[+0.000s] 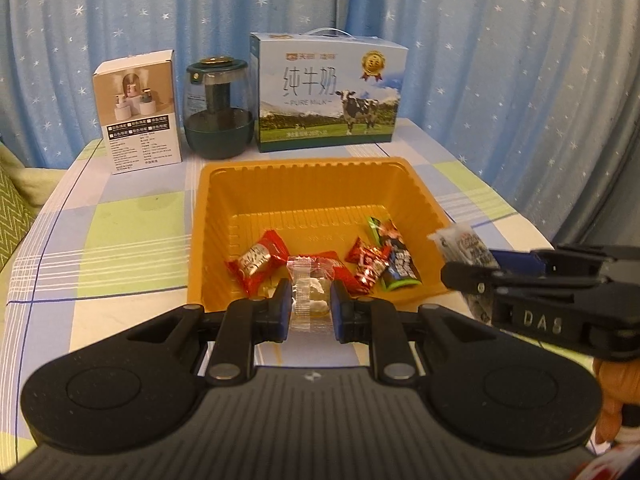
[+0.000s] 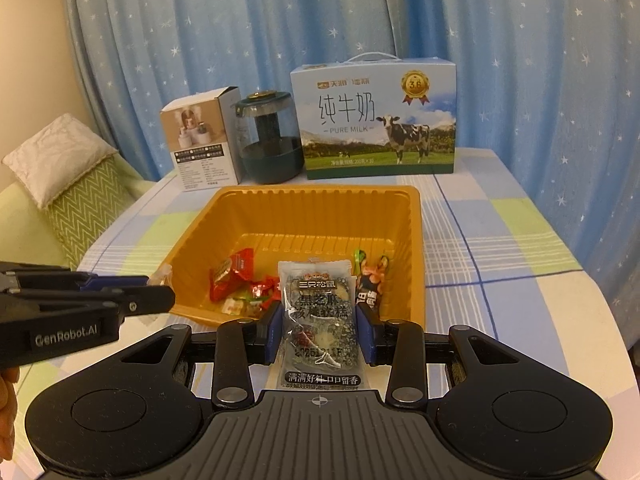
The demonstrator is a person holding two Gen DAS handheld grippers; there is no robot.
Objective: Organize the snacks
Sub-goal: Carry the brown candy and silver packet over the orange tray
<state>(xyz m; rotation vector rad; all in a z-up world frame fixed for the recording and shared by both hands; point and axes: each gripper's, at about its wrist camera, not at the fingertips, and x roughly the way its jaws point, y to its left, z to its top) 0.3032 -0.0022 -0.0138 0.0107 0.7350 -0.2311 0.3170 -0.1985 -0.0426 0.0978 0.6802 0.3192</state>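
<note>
Two grippers' jaws each clamping one snack: left gripper (image 1: 310, 306) a clear-wrapped candy (image 1: 311, 292), right gripper (image 2: 319, 326) a grey sachet (image 2: 319, 320).

snack packets (image 1: 256, 264) are lying in the tray (image 1: 304, 184) on the table (image 1: 120, 232); behind it, left to right, are standing a small box (image 1: 138, 114), a jar (image 1: 218, 114) and a milk carton (image 1: 328, 92).

Blue star-printed curtains (image 2: 200, 40) hang behind a checked tablecloth (image 2: 500, 240); a green sofa (image 2: 24, 216) with cushion sits beside.
</note>
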